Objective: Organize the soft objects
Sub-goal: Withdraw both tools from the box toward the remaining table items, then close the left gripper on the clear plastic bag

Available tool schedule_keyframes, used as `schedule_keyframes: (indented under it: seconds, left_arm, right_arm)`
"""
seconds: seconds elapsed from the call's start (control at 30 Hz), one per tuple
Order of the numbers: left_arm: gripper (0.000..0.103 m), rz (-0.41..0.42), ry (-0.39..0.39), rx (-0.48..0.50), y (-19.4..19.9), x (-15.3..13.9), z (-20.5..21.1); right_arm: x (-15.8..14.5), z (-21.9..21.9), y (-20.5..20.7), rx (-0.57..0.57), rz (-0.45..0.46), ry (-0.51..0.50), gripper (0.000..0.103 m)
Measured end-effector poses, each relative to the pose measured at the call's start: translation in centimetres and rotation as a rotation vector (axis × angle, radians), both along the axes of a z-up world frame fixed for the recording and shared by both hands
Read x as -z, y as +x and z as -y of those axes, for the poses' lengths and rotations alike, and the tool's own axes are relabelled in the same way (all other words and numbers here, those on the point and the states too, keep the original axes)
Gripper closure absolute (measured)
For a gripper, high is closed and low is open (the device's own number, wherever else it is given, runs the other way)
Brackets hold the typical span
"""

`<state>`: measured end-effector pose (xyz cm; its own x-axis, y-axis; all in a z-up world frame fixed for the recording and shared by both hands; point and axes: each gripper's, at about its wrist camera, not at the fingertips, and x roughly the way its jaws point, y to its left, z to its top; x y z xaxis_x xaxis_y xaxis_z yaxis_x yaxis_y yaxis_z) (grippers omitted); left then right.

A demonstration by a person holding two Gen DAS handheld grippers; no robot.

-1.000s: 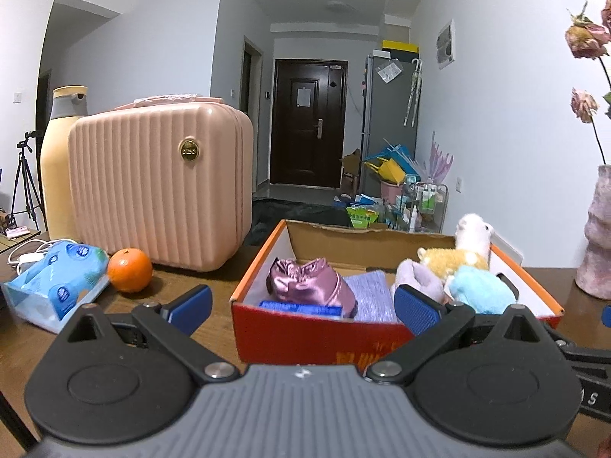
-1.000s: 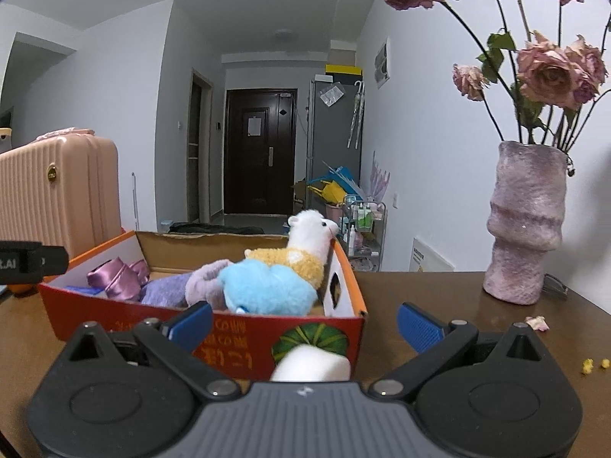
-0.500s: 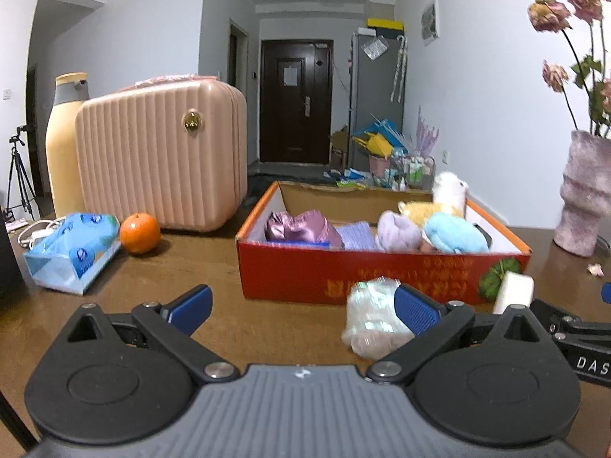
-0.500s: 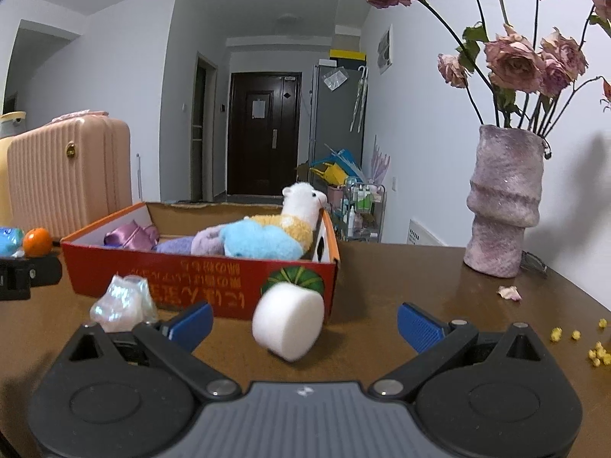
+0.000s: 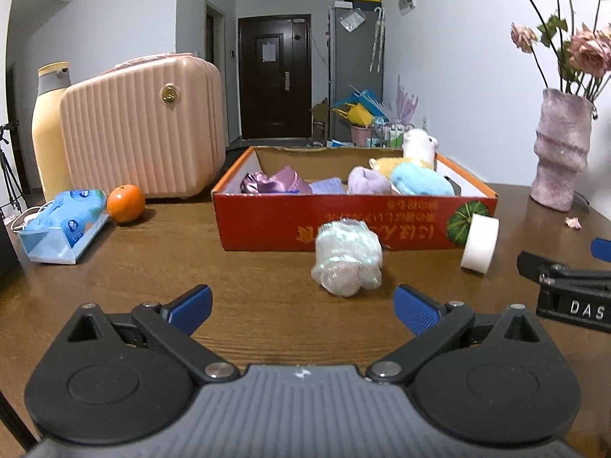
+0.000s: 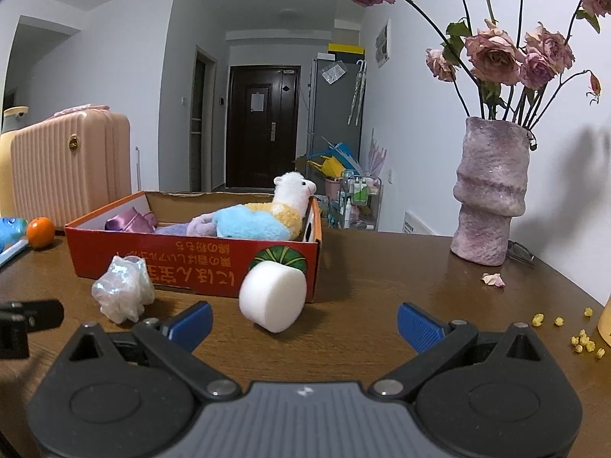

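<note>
A red cardboard box (image 5: 267,225) (image 6: 122,263) on the brown table holds a white alpaca plush (image 5: 418,145) (image 6: 292,191), a light blue plush (image 5: 418,185) (image 6: 248,225), a lilac plush (image 5: 366,181) and purple satin cloth (image 5: 271,183) (image 6: 131,223). In front of the box lie a shiny iridescent soft bundle (image 5: 347,257) (image 6: 122,288) and a white foam cylinder (image 5: 479,242) (image 6: 273,294). My left gripper (image 5: 301,311) is open, just short of the bundle. My right gripper (image 6: 303,322) is open, near the foam cylinder, empty.
A pink ribbed case (image 5: 141,129), a cream bottle (image 5: 47,129), an orange (image 5: 125,198) and a blue tissue pack (image 5: 65,221) stand left of the box. A purple vase (image 6: 490,191) with dried roses stands right. Petal and yellow crumbs (image 6: 580,337) lie near the right edge.
Both grippers have pulled back from the box toward the near edge of the table. The bundle and foam cylinder now show in front of the box.
</note>
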<state>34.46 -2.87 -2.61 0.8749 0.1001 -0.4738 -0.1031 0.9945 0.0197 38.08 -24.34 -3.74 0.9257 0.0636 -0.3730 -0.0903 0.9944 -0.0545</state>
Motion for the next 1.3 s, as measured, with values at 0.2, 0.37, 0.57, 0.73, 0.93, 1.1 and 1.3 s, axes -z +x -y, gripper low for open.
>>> schedule_keyframes:
  seconds: [0.2,0.37,0.57,0.73,0.93,1.1,1.3]
  left_arm:
    - [0.000,-0.014,0.009,0.005,0.7,0.3,0.6]
    - [0.000,-0.046,-0.036,0.012,2.3,0.7,0.8]
    - [0.000,-0.058,-0.029,0.020,4.7,1.3,2.0]
    - [0.000,-0.067,-0.011,0.003,6.6,1.5,2.2]
    - [0.000,-0.080,-0.012,0.015,8.5,1.7,1.9]
    - [0.000,-0.077,0.003,0.039,10.1,1.8,1.8]
    - [0.009,-0.081,0.020,0.070,11.7,1.9,1.6]
  right_arm:
    - [0.1,0.6,0.2,-0.004,-0.009,0.001,0.000]
    - [0.2,1.5,0.7,0.013,-0.009,-0.008,0.000]
    - [0.3,2.9,1.5,0.037,-0.021,-0.005,0.000]
    - [0.5,3.9,2.2,0.050,-0.030,-0.008,0.000]
    - [0.7,5.0,3.1,0.072,-0.042,-0.011,0.000]
    - [0.9,5.8,3.8,0.082,-0.064,0.000,0.000]
    - [1.0,6.1,4.3,0.079,-0.083,0.007,0.000]
